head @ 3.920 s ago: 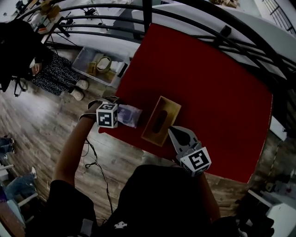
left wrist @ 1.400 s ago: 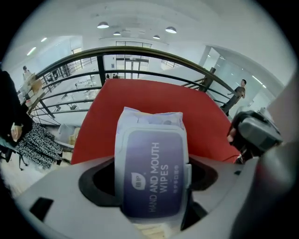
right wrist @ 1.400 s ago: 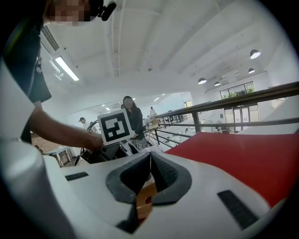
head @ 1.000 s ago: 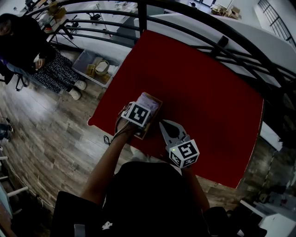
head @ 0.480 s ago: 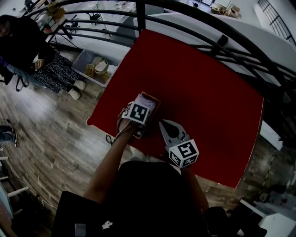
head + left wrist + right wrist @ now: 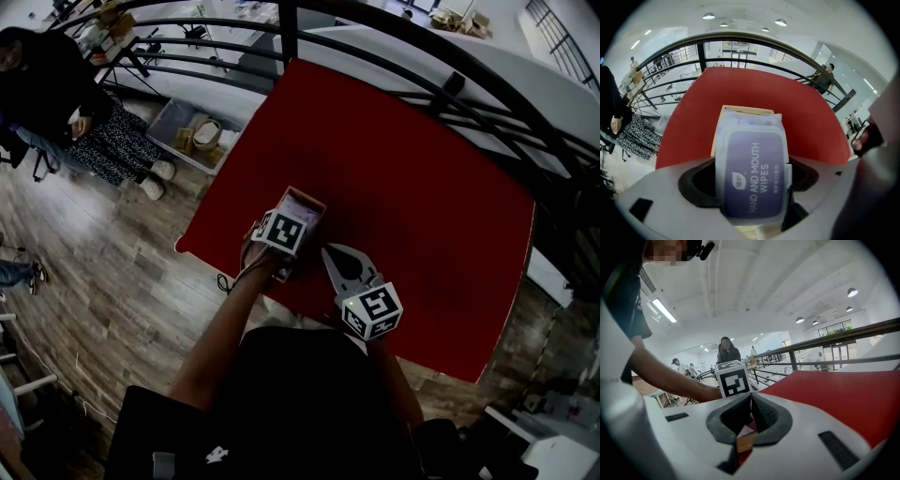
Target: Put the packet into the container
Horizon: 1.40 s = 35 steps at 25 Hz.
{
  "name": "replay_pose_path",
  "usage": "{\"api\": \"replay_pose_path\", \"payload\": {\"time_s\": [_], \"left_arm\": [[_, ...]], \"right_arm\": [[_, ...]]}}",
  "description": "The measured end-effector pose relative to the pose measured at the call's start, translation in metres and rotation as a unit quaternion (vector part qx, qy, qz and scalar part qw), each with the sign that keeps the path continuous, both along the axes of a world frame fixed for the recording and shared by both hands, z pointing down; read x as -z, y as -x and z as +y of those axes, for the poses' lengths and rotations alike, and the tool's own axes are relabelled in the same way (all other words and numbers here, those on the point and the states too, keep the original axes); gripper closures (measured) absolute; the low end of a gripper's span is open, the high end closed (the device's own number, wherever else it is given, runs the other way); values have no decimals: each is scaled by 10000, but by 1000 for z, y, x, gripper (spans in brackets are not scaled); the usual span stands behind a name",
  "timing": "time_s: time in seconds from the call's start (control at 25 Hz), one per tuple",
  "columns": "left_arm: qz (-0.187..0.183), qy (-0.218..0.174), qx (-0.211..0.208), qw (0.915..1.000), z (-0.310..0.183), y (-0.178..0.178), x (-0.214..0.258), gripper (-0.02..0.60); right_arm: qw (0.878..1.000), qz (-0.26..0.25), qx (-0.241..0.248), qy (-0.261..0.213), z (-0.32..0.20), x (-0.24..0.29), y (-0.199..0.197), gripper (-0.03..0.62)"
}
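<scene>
Purple wipes packet [image 6: 752, 173] sat clamped in left tool [image 6: 753, 183], far end over open wooden box [image 6: 740, 110]; box stood near red worktop's [image 6: 806, 108] edge.

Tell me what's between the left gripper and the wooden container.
The wipes packet, gripped in its fingers, points down at the wooden container; the left gripper view shows it.

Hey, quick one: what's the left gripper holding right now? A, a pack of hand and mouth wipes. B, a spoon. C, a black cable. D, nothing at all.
A: in the left gripper view the left gripper is closed on the purple wipes packet, holding it over the wooden container.
</scene>
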<state>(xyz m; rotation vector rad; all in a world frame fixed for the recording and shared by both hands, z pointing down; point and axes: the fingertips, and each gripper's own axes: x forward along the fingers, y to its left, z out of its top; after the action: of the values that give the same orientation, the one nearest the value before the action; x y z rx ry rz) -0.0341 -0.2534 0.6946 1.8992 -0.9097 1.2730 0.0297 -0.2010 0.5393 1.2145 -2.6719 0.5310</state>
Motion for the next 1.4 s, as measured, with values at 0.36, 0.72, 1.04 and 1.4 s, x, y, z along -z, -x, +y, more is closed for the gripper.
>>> {"api": "replay_pose_path", "payload": {"time_s": [0.36, 0.72, 1.04, 1.4], "left_arm": [[149, -438, -341, 9983, 1, -10, 13, 57], [961, 50, 68, 9953, 22, -6, 27, 60], [2069, -892, 201, 9741, 15, 8, 92, 220], [2728, -2568, 404, 9263, 24, 41, 156, 563]], "right_arm": [[9999, -101, 113, 7, 4, -1, 5, 572], [9998, -99, 154, -35, 6, 2, 11, 572], [9997, -14, 218, -146, 1, 9, 19, 572], [9967, 241, 445, -633, -7, 37, 41, 572]]}}
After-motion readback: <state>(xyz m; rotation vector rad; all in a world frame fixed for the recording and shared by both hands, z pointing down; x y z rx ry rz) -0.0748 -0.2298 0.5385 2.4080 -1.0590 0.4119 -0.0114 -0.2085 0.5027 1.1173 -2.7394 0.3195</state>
